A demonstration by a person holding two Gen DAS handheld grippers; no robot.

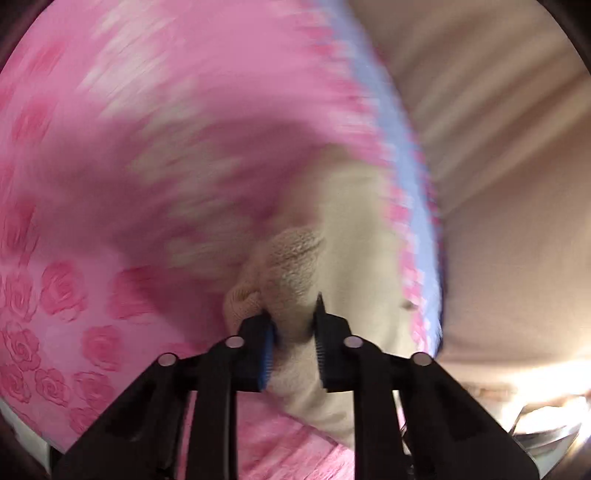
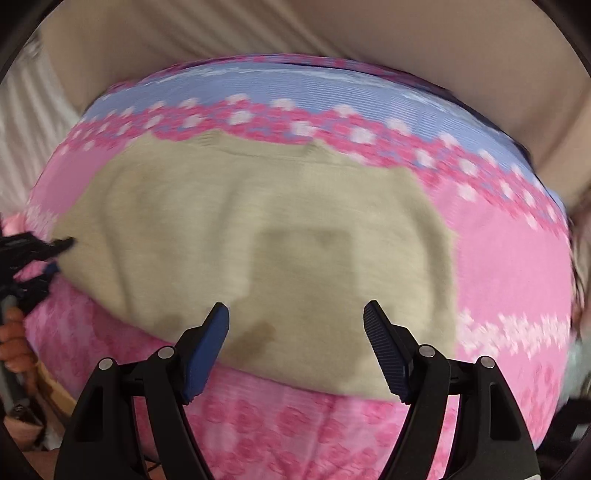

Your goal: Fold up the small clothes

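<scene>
A small cream knit garment (image 2: 280, 236) lies spread on a pink flowered blanket (image 2: 509, 258). A square patch and darker stains show on its near part. My left gripper (image 1: 293, 332) is shut on a bunched edge of the cream garment (image 1: 291, 273) and lifts it off the blanket (image 1: 74, 184). The left gripper also shows in the right wrist view (image 2: 55, 254) at the garment's left edge. My right gripper (image 2: 295, 332) is open and empty, just above the garment's near edge.
The blanket has a blue band with pink and white flowers (image 2: 295, 88) along its far side. Beige fabric (image 2: 406, 33) lies beyond it. An orange coiled cable (image 2: 14, 343) hangs at the left. Both views are motion-blurred.
</scene>
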